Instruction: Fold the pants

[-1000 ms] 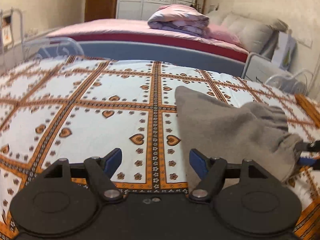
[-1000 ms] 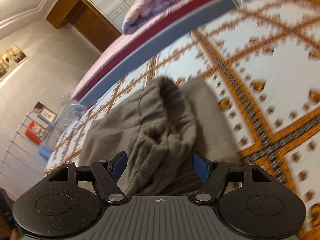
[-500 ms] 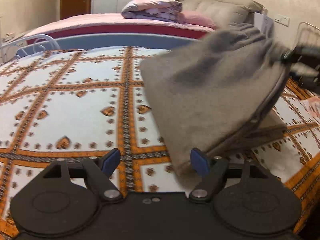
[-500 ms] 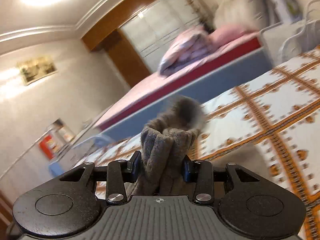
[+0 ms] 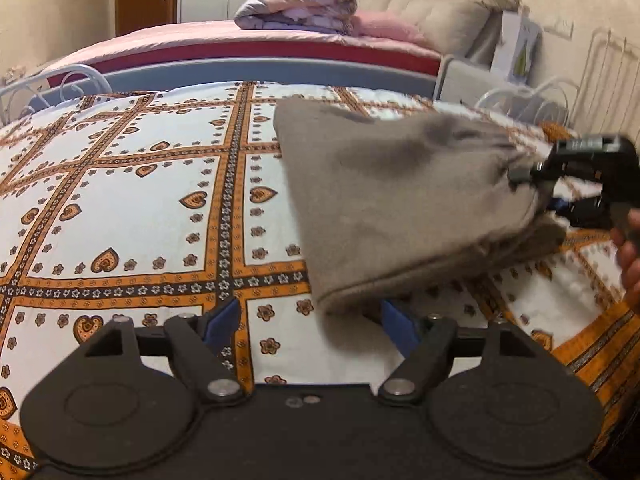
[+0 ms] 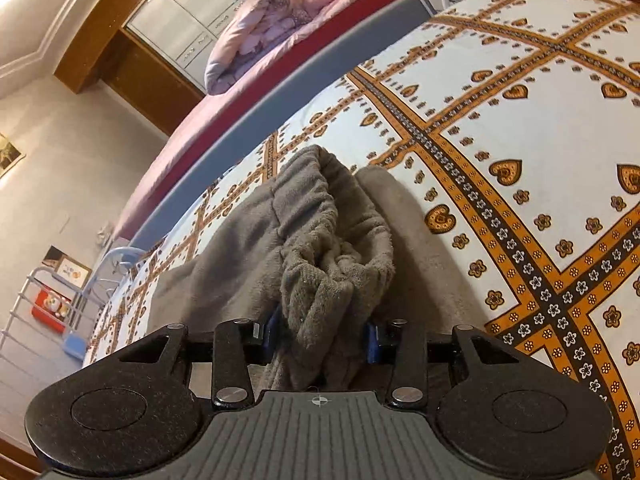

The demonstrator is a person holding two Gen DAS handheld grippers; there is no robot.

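Grey fleece pants (image 5: 392,208) lie folded on the patterned bedspread (image 5: 120,208). In the left wrist view their right end is lifted off the bed, and my right gripper (image 5: 528,180) pinches the bunched cloth there. The right wrist view shows that gripper (image 6: 320,336) shut on a thick wad of the pants (image 6: 320,248), blue pads pressed on both sides. My left gripper (image 5: 308,324) stands open just above the bed. The near corner of the pants hangs in front of its right finger (image 5: 396,328), and nothing is pinched.
A second bed with a pink cover (image 5: 240,40) and a folded quilt (image 5: 296,8) stands beyond the bedspread. White metal bed rails (image 5: 524,100) rise at the far right corner. A hand (image 5: 630,256) shows at the right edge.
My right gripper closed on the bunched end of the pants, lifted it high, then brought it lower. My left gripper moved closer to the near corner of the pants and stayed open.
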